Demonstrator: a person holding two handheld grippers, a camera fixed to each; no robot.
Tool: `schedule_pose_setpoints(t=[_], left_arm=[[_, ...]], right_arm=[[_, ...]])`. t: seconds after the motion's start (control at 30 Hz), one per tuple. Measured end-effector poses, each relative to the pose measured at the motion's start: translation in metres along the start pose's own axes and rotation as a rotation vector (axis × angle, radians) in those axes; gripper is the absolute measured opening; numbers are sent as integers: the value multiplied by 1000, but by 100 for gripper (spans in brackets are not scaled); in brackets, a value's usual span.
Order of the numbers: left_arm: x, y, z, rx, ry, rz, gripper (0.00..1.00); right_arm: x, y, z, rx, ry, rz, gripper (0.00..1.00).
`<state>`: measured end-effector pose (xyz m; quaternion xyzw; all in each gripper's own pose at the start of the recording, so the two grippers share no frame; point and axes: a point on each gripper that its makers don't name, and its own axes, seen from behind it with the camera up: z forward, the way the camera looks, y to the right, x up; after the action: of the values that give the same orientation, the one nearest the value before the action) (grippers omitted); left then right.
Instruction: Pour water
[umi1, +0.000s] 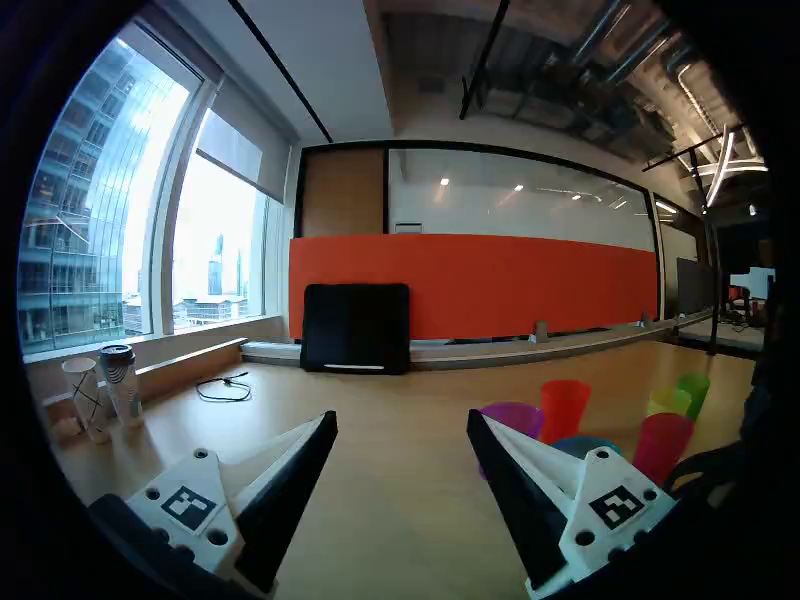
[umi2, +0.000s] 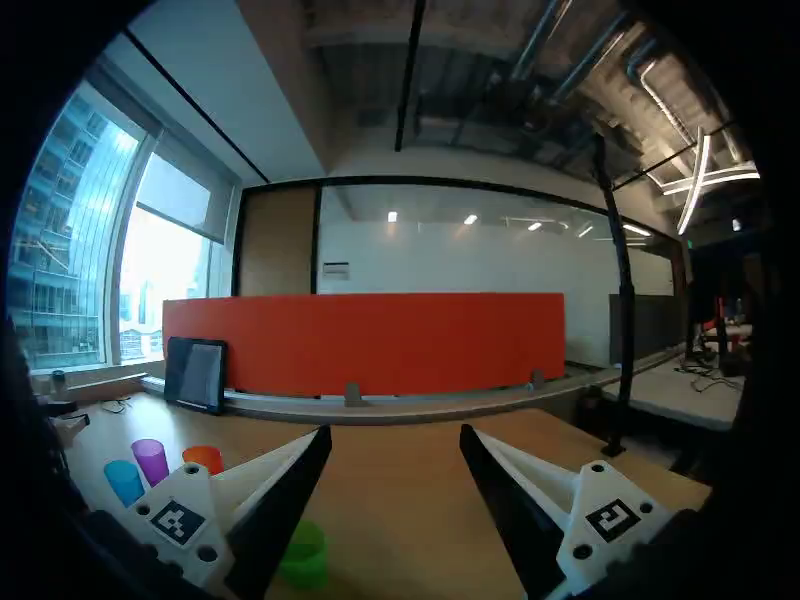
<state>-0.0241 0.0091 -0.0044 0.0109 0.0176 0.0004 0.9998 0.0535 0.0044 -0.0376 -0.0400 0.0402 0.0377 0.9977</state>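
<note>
**Left gripper view.**
- Two paper cups (umi1: 100, 392) are noted at far left. They stand just beside each other on a low wooden ledge (umi1: 190, 362) under the window, and one carries a dark lid.
- A black cable (umi1: 225, 388) lies on the worktop (umi1: 400, 510) near the ledge.
- A black tablet (umi1: 356, 328) is leaned against the orange partition (umi1: 520, 285) at the far edge.
- The left gripper (umi1: 400, 418) is held above the worktop. Its jaws are spread, with nothing between them.
- A cluster of coloured cups stands on the worktop to the right:
  - The purple cup (umi1: 515, 416) is partly hidden behind the gripper's right finger.
  - The orange cup (umi1: 565, 405) is just behind the purple cup.
  - The blue cup (umi1: 583, 444) is close against the finger.
  - Further right are the pink cup (umi1: 662, 445), the yellow-green cup (umi1: 668, 402) and the green cup (umi1: 693, 390).
- Whether any cup holds water cannot be told.

**Right gripper view.**
- The blue cup (umi2: 123, 480), purple cup (umi2: 151, 460) and orange cup (umi2: 203, 458) are seen at lower left, side by side on the worktop beside the gripper's left finger.
- The tablet (umi2: 196, 373) is seen beyond them, against the partition.
- The green cup (umi2: 303, 555) is partly covered by the same finger.
- The right gripper (umi2: 393, 432) is held over bare worktop. Its jaws are spread and empty.
- A black pole (umi2: 622, 330) rises at the worktop's right edge.
</note>
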Motion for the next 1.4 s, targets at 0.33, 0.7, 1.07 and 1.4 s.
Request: schedule_pose_setpoints(t=[0.33, 0.7, 1.07, 1.4], left_arm=[[0, 0, 0, -1, -2, 2, 97], [0, 0, 0, -1, -2, 3, 97], [1, 0, 0, 0, -2, 3, 97], [0, -1, -1, -1, -3, 3, 97]], right_arm=[[2, 2, -4, 2, 14, -1, 99], [-6, 7, 0, 11, 31, -1, 99], [-16, 3, 13, 34, 46, -26, 99], [-46, -4, 20, 38, 25, -13, 99]])
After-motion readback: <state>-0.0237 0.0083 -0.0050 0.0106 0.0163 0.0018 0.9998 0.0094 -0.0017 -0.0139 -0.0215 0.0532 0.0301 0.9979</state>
